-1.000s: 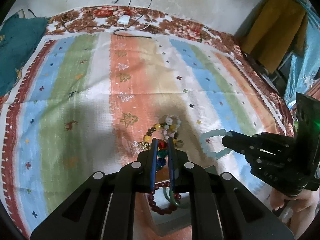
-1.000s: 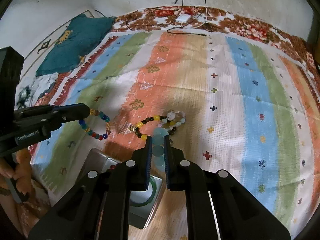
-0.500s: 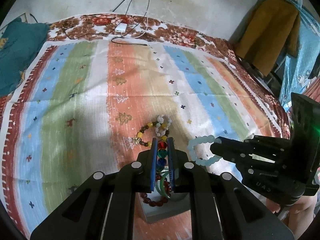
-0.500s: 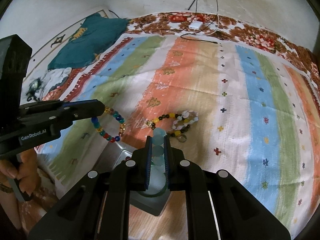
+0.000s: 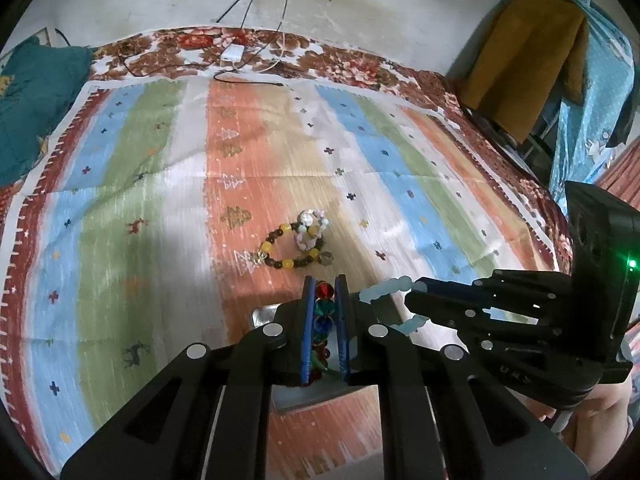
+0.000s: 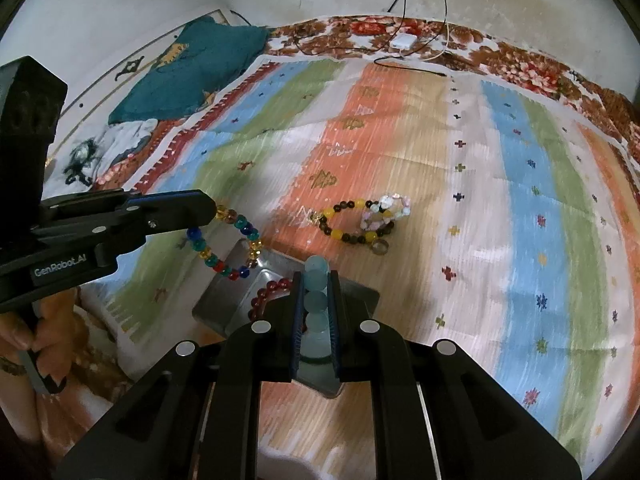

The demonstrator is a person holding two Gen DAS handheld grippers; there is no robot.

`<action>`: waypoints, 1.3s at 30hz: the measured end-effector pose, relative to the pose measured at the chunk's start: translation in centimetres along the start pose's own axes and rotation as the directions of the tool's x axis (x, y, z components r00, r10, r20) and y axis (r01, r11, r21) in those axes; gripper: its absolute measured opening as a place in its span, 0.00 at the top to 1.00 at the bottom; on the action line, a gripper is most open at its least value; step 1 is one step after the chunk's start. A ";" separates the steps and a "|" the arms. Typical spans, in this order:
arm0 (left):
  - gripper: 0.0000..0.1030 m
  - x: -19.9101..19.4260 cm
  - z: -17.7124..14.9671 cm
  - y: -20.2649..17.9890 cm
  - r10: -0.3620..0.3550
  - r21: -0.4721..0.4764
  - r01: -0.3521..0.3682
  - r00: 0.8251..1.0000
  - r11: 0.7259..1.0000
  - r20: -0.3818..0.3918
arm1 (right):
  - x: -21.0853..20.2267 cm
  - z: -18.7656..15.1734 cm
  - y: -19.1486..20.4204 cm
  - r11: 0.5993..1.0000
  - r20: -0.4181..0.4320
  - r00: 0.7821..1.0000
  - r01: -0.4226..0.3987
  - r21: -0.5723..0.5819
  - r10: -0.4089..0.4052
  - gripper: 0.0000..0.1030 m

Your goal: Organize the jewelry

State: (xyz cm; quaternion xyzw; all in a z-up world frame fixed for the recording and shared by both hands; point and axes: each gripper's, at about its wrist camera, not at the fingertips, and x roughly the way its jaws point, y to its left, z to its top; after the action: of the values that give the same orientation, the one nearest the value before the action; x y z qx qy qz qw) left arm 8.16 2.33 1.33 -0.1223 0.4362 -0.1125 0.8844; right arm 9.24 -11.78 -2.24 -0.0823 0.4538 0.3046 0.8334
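left wrist view has the left gripper (image 5: 324,292) clamped on a multicolour bracelet (image 5: 323,308), hanging right over the metal tray (image 5: 262,314), but honestly you barely see the tray from here since the fingers cover most of it. the right gripper (image 5: 412,300) comes in from the side pinching a pale blue bracelet (image 5: 380,292). right wrist view fills in the rest: the right gripper (image 6: 316,280) is closed on those blue beads (image 6: 316,300) above the tray (image 6: 224,300), a dark red bracelet (image 6: 268,294) is already lying inside, and the multicolour loop (image 6: 228,248) dangles from the left gripper (image 6: 204,210) with its bottom just at the tray's corner. a yellow-brown bracelet (image 6: 348,222), a pastel one (image 6: 386,212) and a ring (image 6: 380,247) are on the blanket (image 6: 520,200) near the tray, not sorted yet. my worry: both grippers are crowded over one small tray, so if either lets go off-centre the beads could catch the rim and slide off onto the blanket, or the two loops tangle together. the left one looks riskier to me, being that close to the edge.
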 end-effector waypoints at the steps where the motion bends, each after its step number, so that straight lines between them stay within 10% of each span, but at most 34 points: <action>1: 0.91 0.0 -0.1 -0.1 -0.001 0.001 0.001 1.000 1.000 -0.002 | 0.0 -0.1 0.1 1.000 -0.003 1.000 -0.002 -0.001 0.002 0.88; 8: 0.91 0.5 -1.0 -0.6 0.008 0.013 -0.007 0.999 1.000 -0.043 | 0.7 -0.8 0.5 0.999 -0.049 0.998 -0.036 -0.003 0.036 0.87; 12: 0.84 1.1 -1.1 -0.3 0.035 0.002 -0.035 0.997 0.999 -0.068 | 0.5 -0.6 0.0 0.999 -0.032 0.999 -0.026 0.019 0.027 0.62; 39: 0.59 7.1 1.7 4.9 0.098 -0.105 -0.119 0.978 0.987 -0.185 | 4.5 3.1 -6.5 0.978 -0.076 0.997 0.040 0.206 -0.025 0.41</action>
State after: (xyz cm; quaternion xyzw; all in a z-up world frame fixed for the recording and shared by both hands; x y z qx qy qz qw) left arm 14.17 5.02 -4.45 -0.1388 0.5258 -0.0490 0.8378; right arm 17.03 -13.73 -5.02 -0.0134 0.5118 0.2386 0.8252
